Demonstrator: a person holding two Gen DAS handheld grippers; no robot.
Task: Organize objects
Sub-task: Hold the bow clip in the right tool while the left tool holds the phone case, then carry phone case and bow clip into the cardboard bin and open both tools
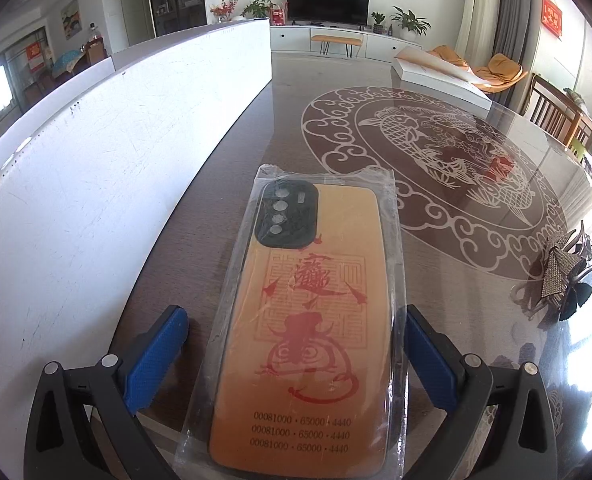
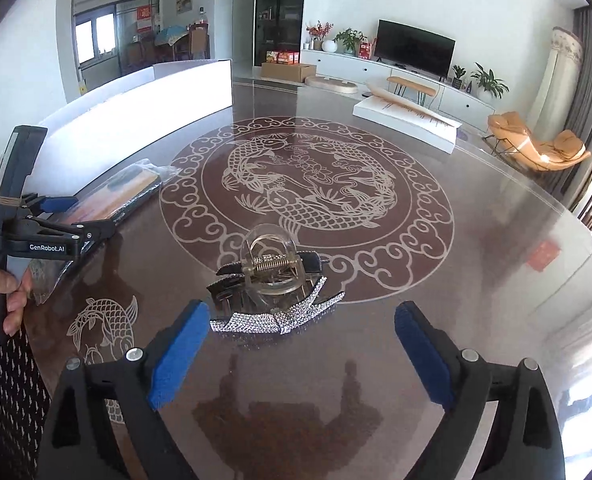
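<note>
Bright daylight, glassy glare, perhaps window-lit; edges warped.

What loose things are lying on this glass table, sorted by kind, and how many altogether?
Phone case in clear plastic bag: 1
Rhinestone hair clip: 1
Flat white box: 1
Long white board at the table's edge: 1
Total: 4

Your left wrist view looks steeply down, close over the phone case (image 1: 308, 320). Your right wrist view faces across the table (image 2: 476, 264); both share the hair clip (image 2: 272, 280).
</note>
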